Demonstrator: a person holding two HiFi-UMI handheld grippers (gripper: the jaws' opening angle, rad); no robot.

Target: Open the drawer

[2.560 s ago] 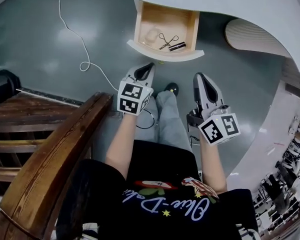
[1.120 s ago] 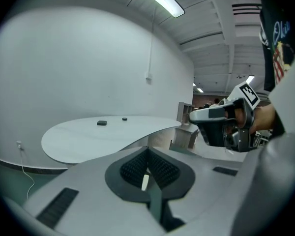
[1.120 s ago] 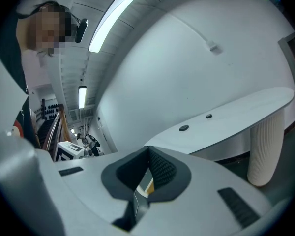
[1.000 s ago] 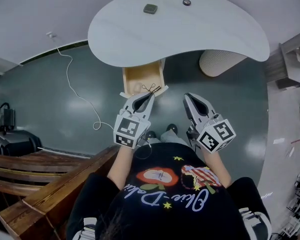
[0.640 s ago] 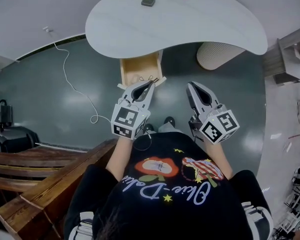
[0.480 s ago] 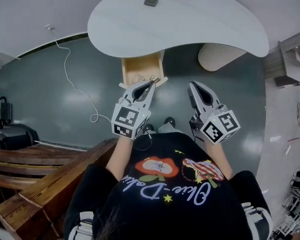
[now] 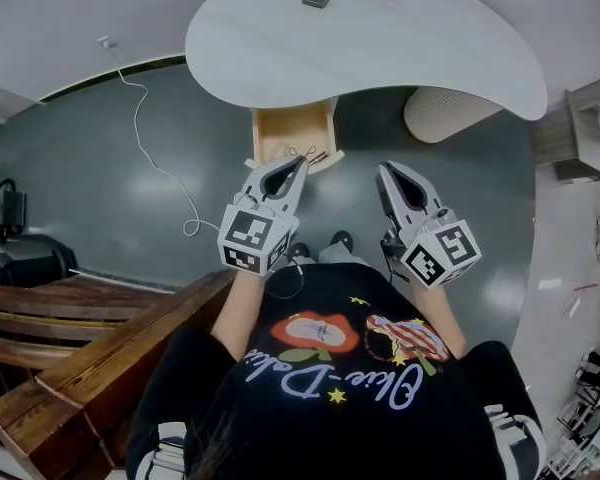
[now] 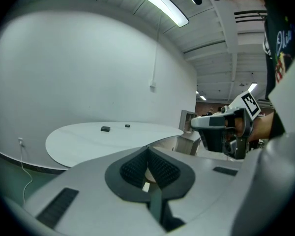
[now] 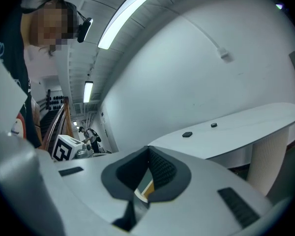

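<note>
Drawer (image 7: 280,128): upper centre, already out from under table (image 7: 430,58); long axis up-down.
Left gripper (image 7: 300,162): jaws together, empty; tip just below drawer front, the nearer of the 2.
Right gripper (image 7: 387,169): jaws together, empty; lower right of drawer.

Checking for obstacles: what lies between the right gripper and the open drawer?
Nothing: only bare floor shows between right gripper and drawer, in the head view.

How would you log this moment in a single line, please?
drawer: open under table | left gripper: shut, empty | right gripper: shut, empty
</note>
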